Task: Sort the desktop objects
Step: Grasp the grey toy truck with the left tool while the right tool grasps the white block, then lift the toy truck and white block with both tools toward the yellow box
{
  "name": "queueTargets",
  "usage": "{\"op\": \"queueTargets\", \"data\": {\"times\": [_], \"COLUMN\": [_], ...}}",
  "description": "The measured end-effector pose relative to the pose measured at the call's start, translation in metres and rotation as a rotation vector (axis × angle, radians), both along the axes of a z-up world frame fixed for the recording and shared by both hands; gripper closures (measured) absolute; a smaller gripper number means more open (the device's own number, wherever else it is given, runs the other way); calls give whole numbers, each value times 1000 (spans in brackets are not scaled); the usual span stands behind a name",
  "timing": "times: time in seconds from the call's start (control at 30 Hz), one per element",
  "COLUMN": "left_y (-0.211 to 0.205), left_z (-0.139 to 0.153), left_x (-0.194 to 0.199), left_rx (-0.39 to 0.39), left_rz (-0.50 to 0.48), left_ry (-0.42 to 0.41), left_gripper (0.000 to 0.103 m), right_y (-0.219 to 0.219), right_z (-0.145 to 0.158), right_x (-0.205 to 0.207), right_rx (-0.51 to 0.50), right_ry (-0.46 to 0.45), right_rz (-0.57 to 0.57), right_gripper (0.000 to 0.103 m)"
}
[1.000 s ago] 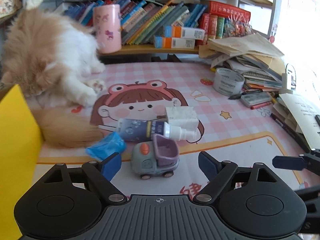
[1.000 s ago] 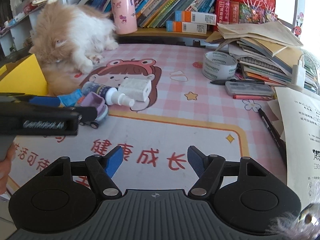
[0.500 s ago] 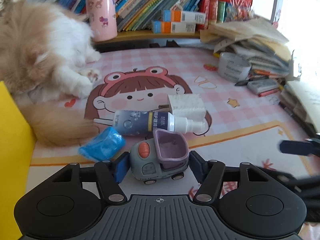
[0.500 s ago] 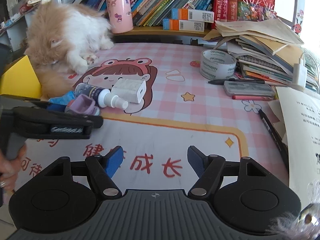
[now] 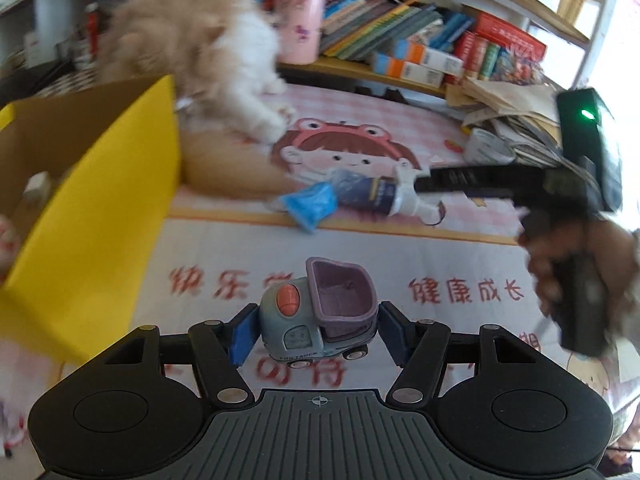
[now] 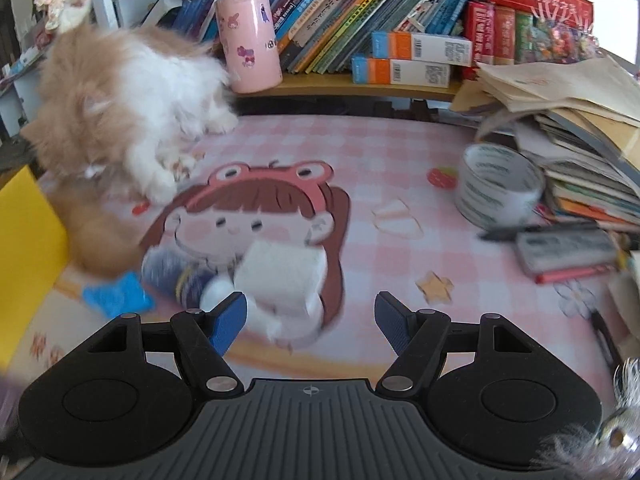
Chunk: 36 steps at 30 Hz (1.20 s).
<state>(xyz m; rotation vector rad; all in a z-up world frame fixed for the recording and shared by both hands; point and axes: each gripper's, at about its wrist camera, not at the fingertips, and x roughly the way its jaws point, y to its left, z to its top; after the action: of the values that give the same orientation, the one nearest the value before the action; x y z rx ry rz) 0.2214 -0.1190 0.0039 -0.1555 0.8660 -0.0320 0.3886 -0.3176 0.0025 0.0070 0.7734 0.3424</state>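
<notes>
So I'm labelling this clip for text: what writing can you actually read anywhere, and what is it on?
"FUN TRUCK": side of the toy truck, held in the left claw.
"健康成长": red print on the desk mat.
"快乐": red print on the same mat, left of the truck; the characters after it are hidden or blurred.
Spray bottle label: too blurred.
Book spines, orange-and-blue boxes, tape roll: too small to read.

The left gripper (image 5: pixel 316 334) jaws have clamped the toy truck (image 5: pixel 318 314) and lifted it off the mat.
</notes>
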Motion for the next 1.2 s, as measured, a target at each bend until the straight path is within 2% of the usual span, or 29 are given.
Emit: {"op": "queueTargets", "data": {"times": [0.13, 0.3, 0.57, 0.67, 0.77, 1.03, 1.2], "left_y": [8, 9, 5, 1, 1, 3, 5], "left_z": [3, 9, 11, 13, 14, 16, 16], "left_x": [-12, -19, -15, -16, -18, -28, -37], "left_rx": [-36, -12, -32, -30, -30, -37, -32], "left_rz": [46, 41, 0, -23, -35, -39, -43], "left_ry": [9, -7, -21, -33, -42, -55, -62], "left_gripper": [39, 39, 39, 39, 39, 39, 39], "right_y": [18, 37, 28, 20, 12, -9, -23], "right_z": [-1, -12, -13, -13, -11, -8, -4], "right_x": [24, 40, 37, 33, 25, 8, -16], "right_rx": [8, -55, -54, -50, -53, -89, -105], "right_ry": [-4, 18, 21, 21, 9, 1, -8], "right_rz": [-9, 1, -15, -19, -17, -48, -60], "right_gripper": [35, 35, 34, 41, 57, 57, 57]}}
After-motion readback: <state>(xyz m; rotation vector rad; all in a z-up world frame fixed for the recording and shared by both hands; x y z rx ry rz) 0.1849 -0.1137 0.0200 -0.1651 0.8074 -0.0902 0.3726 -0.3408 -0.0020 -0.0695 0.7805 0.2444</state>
